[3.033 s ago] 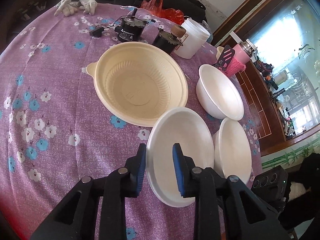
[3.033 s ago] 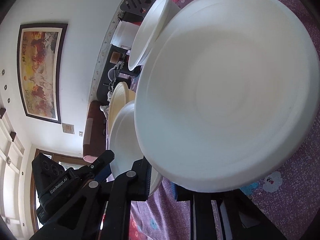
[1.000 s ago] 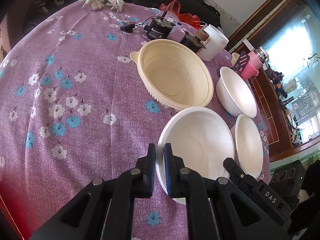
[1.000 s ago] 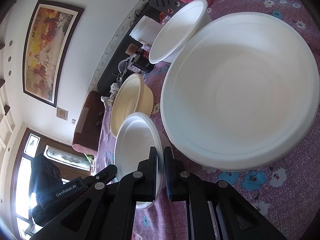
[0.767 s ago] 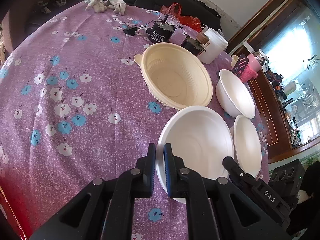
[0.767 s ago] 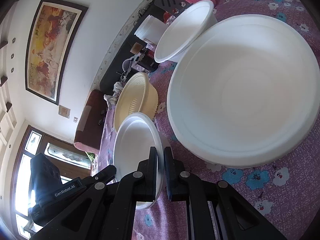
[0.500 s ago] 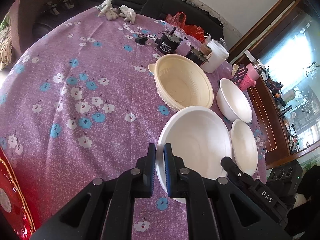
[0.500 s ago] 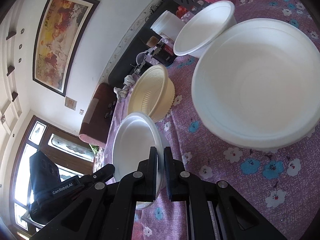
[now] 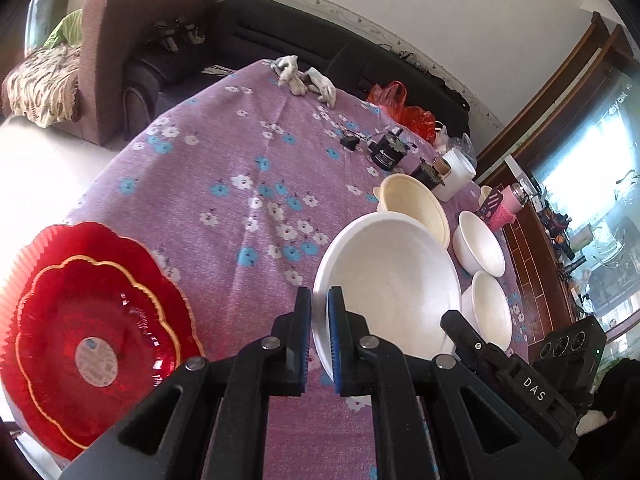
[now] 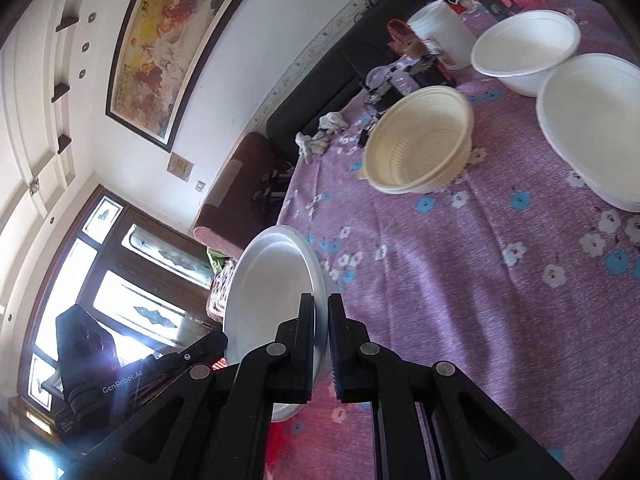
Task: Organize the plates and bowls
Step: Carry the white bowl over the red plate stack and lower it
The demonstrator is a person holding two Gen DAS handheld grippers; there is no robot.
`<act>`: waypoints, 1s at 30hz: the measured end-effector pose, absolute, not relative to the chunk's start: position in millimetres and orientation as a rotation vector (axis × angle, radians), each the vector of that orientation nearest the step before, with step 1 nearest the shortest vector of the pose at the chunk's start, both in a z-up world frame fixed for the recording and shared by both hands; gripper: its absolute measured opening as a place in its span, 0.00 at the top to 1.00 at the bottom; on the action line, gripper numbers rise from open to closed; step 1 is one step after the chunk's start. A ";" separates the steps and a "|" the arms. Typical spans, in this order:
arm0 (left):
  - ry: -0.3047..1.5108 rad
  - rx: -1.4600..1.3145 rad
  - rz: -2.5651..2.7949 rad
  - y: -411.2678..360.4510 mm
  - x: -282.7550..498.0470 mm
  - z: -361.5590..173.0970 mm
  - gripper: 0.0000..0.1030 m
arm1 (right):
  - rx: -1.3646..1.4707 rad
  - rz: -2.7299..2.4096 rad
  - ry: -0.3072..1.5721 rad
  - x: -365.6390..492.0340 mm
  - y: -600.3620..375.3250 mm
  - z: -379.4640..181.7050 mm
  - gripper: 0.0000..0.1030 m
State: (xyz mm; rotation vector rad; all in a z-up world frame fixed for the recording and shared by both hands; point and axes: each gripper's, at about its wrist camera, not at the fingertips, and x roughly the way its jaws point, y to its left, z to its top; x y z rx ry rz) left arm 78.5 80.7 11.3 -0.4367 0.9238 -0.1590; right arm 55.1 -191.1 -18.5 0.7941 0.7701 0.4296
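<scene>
The left gripper [image 9: 319, 334] is clamped on the near rim of a wide white plate [image 9: 394, 280], and the right gripper [image 10: 321, 344] is clamped on the opposite rim of that plate [image 10: 272, 292], so the plate hangs tilted above the purple flowered bench [image 9: 224, 184]. A red tray [image 9: 86, 320] lies at the bench's near left edge. Farther along the right edge sit two white bowls [image 9: 490, 312] [image 9: 480, 246], with a cream bowl [image 9: 416, 204] beyond them, then a white jar [image 9: 456, 172], and gloves [image 9: 306, 80] at the far edge.
</scene>
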 end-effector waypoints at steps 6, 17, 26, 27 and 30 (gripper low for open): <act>0.861 -0.464 -0.082 133.7 40.5 28.9 0.92 | 0.731 0.524 0.782 48.1 -135.6 1.9 0.92; 0.813 -0.513 0.082 217.6 -14.9 26.9 0.92 | 0.604 0.674 0.874 34.4 -28.5 0.7 0.92; 0.885 -0.542 0.126 246.1 -26.5 -11.4 0.92 | 0.553 0.667 1.000 37.6 11.5 -40.0 0.92; 0.890 -0.548 0.128 247.9 -26.7 -15.4 0.92 | 0.545 0.663 1.012 38.4 14.8 -44.4 0.92; 0.906 -0.553 0.136 252.2 -28.2 -24.9 0.92 | 0.525 0.649 1.040 42.1 20.5 -56.4 0.92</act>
